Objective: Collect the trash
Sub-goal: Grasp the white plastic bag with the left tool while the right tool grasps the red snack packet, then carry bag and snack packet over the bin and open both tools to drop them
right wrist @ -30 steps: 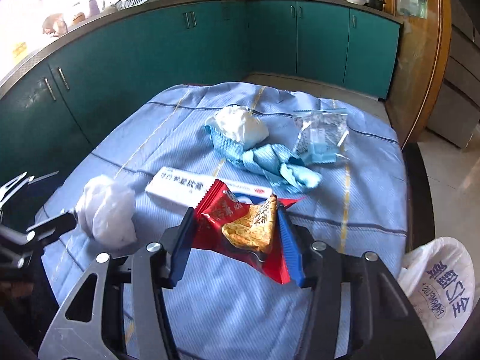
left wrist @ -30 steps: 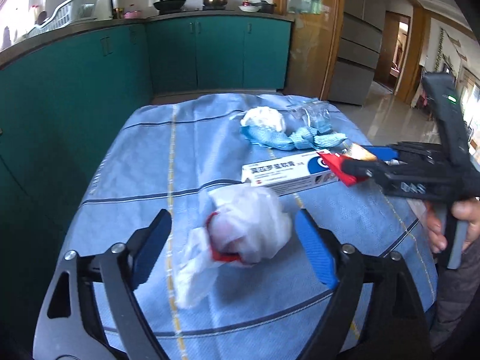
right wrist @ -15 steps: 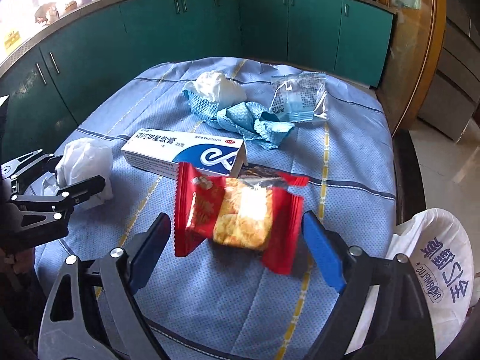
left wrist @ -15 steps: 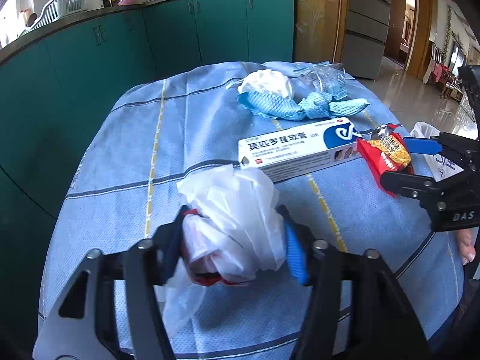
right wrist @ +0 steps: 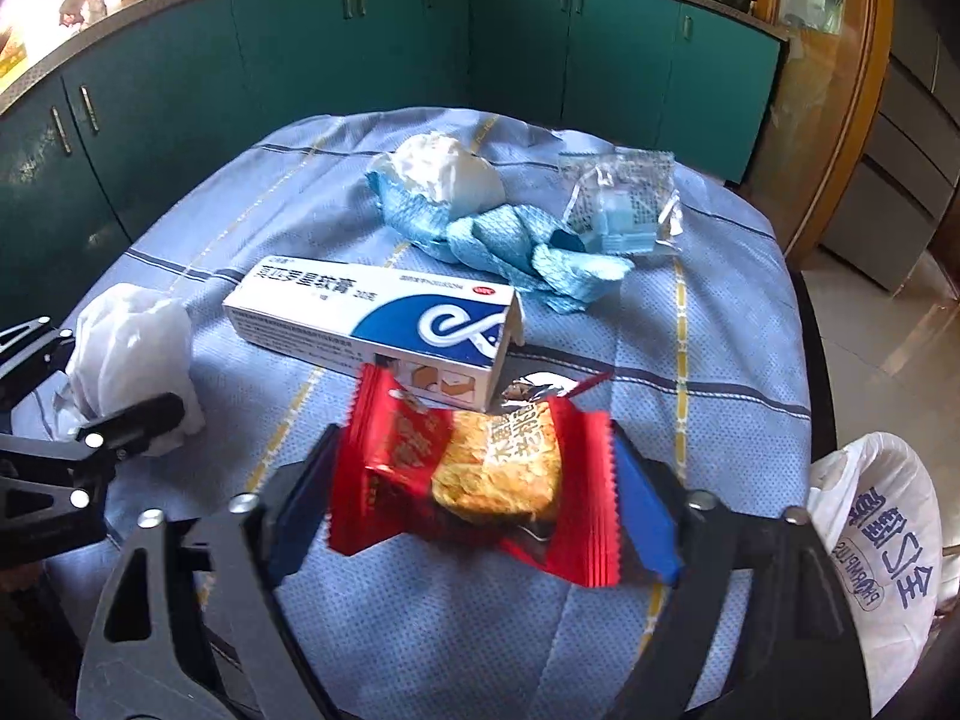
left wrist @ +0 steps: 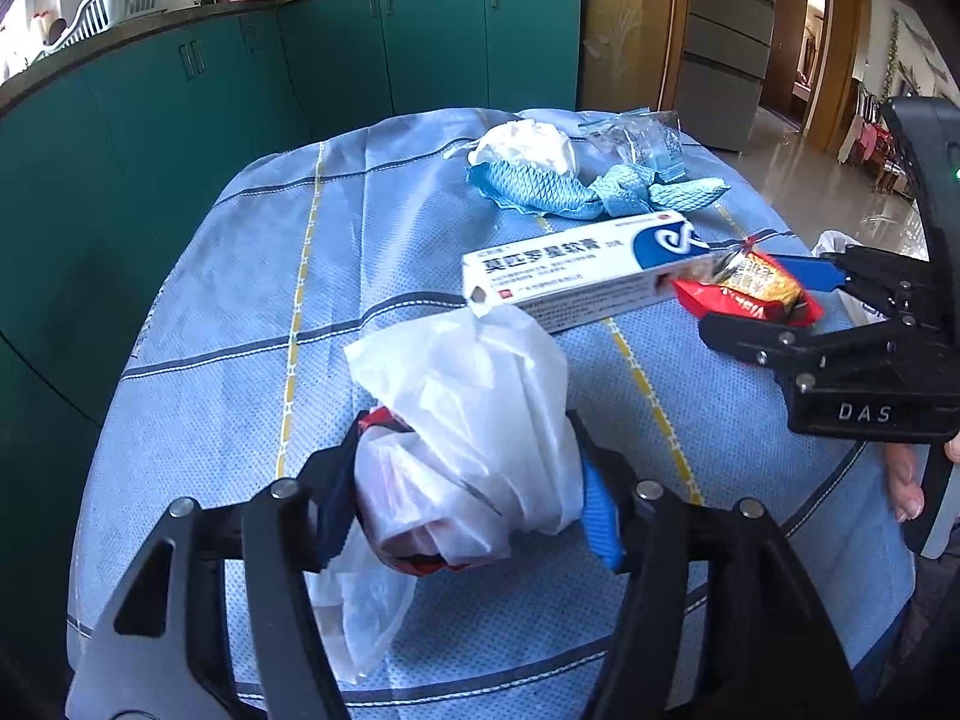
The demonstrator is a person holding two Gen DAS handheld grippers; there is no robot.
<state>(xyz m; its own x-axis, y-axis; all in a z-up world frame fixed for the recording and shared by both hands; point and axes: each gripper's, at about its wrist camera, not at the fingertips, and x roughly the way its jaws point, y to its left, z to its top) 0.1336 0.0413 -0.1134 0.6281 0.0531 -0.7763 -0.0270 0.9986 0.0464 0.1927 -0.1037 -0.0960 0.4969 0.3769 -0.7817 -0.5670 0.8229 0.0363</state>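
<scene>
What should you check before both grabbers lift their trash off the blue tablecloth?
1. Left gripper squeezing the crumpled white plastic bag: ok; its jaws just eased slightly.
2. Right gripper, jaws just closing, pinching the red snack wrapper: ok.
3. White ointment box clear of the wrapper: cannot tell.
4. White printed trash bag open: cannot tell.
5. Blue cloth, clear packet still uncollected: not ok.

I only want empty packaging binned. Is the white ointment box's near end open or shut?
Open. In the right wrist view the white ointment box has its end flap standing out sideways, exposing a dark gap; whether anything is inside cannot be told.
</scene>
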